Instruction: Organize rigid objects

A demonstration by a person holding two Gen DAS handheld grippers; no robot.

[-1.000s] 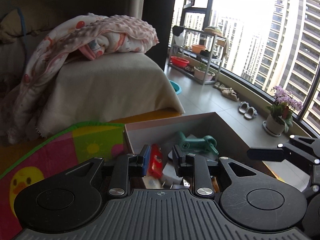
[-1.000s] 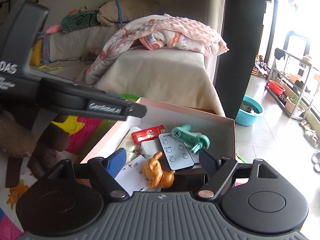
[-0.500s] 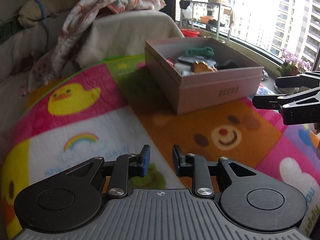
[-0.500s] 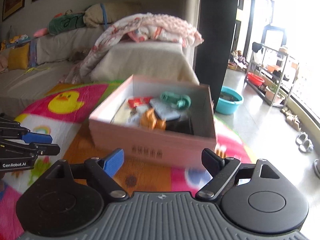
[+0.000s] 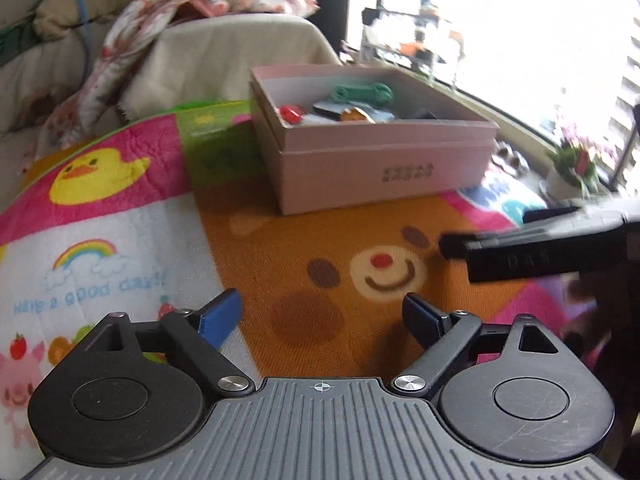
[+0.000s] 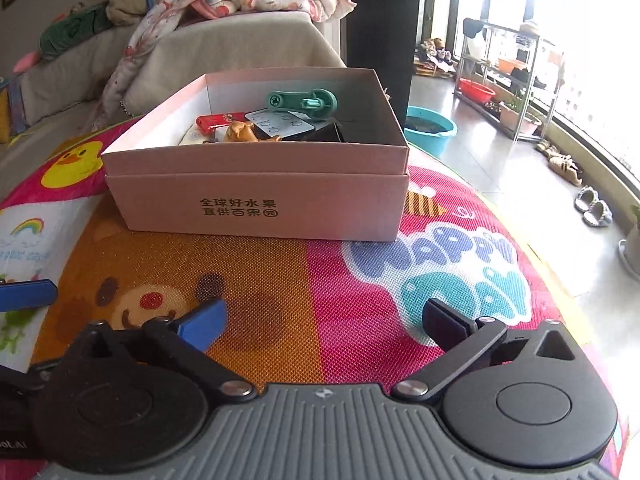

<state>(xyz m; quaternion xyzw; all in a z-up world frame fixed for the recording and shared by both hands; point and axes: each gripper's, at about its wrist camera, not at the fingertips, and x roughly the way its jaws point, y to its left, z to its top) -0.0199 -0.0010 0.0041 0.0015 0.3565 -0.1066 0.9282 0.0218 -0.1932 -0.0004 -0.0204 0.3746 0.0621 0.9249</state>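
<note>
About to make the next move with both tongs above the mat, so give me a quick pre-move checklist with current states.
1. Left tongs carry nothing: ok, opening, only mat between the jaws.
2. Right tongs carry nothing: ok, opening, nothing between the jaws.
3. Pink box upright on the play mat: ok.
4. Items inside the box, including green handle, red item, remote: ok.
5. Loose items left on the mat: none visible; edges cannot tell.
6. Tongs apart from each other: ok.
</note>
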